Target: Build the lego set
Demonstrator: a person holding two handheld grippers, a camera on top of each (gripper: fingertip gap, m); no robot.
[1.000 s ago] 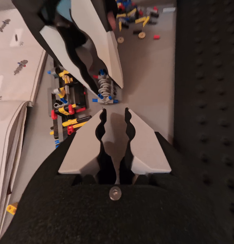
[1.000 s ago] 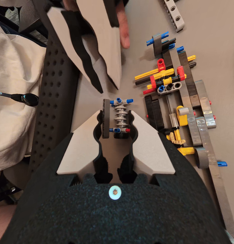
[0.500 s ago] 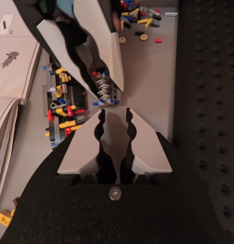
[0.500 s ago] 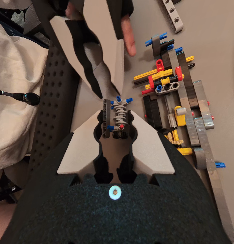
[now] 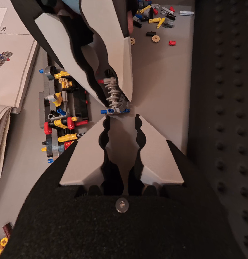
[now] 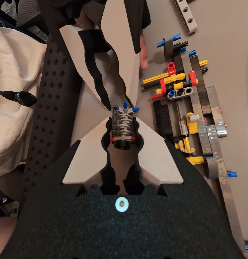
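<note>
The right gripper (image 6: pixel 122 120) grips a small lego shock-absorber assembly (image 6: pixel 123 126) in its jaws, above the grey desk (image 6: pixel 225 56). The left gripper (image 5: pixel 121 117) faces it, jaws open and empty, tips just beside the assembly's blue pins. Beside them lies the larger partly built lego frame (image 6: pixel 190 112); farther off, loose lego pieces (image 5: pixel 155 15) are scattered on the desk.
</note>
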